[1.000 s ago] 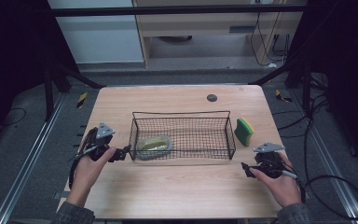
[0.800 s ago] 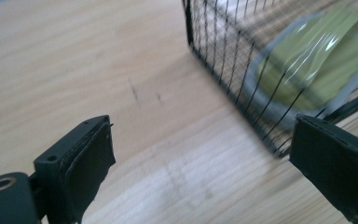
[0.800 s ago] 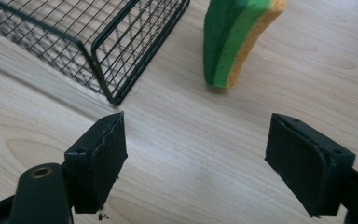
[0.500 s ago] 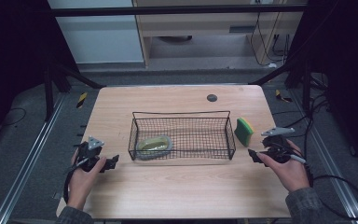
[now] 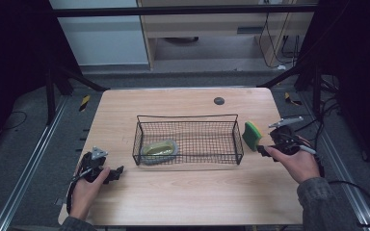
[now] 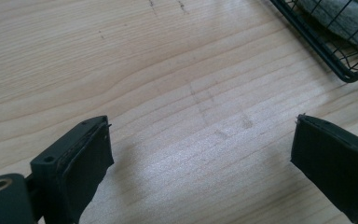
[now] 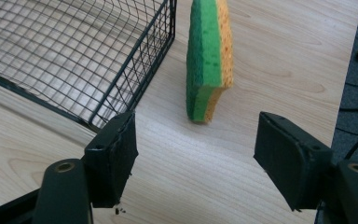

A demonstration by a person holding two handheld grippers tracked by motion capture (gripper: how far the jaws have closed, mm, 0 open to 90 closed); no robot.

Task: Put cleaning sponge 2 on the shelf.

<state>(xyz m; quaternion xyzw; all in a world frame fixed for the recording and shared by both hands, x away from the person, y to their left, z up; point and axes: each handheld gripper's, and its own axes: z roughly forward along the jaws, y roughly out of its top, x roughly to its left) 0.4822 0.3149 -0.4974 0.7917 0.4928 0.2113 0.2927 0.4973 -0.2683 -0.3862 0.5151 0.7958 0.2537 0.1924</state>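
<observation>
The right gripper (image 7: 196,158) is hanging with its jaws wide apart, pointing at the green-and-yellow sponge (image 7: 209,60) standing on edge just beside the wire basket (image 5: 188,120); the left gripper (image 6: 200,154) is holding its jaws apart over bare wooden table (image 5: 173,197), near the basket's corner; a grey-green pad (image 5: 158,150) is lying inside the basket.

Green-and-yellow sponge (image 5: 252,135) stands on edge just beside the wire basket (image 5: 188,139).
</observation>
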